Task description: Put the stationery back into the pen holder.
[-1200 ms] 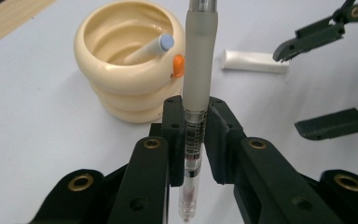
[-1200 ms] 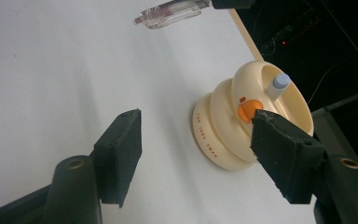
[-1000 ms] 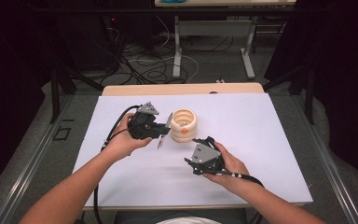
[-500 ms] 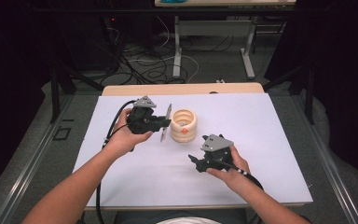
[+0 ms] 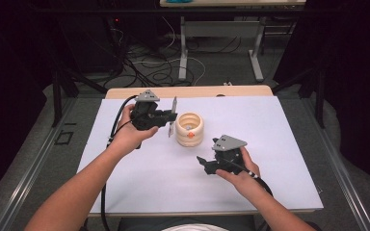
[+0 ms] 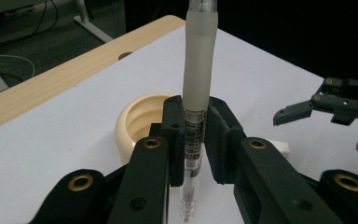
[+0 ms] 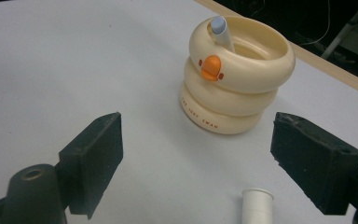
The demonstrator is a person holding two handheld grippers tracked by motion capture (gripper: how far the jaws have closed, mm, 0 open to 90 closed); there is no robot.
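Note:
A cream, ring-stacked pen holder (image 5: 189,129) with an orange duck bill stands mid-table. A pen with a pale blue end (image 7: 219,25) leans inside it. My left gripper (image 5: 172,120) is shut on a translucent pen (image 6: 196,93), which it holds upright just left of the holder (image 6: 137,121). The pen's frosted upper part rises above the jaws. My right gripper (image 5: 201,161) stands open to the holder's front right, its jaws apart and aimed at the holder (image 7: 235,74). In the right gripper view, nothing lies between the fingers of my right gripper (image 7: 200,140).
A small white cap (image 7: 257,205) lies on the white table cover (image 5: 279,144) near my right gripper. The table's wooden far edge (image 5: 188,91) runs behind the holder. A black cable (image 5: 118,120) trails from the left gripper.
My left gripper has lifted away from me and turned the pen from tilted to upright beside the holder. The right gripper has drifted slightly right.

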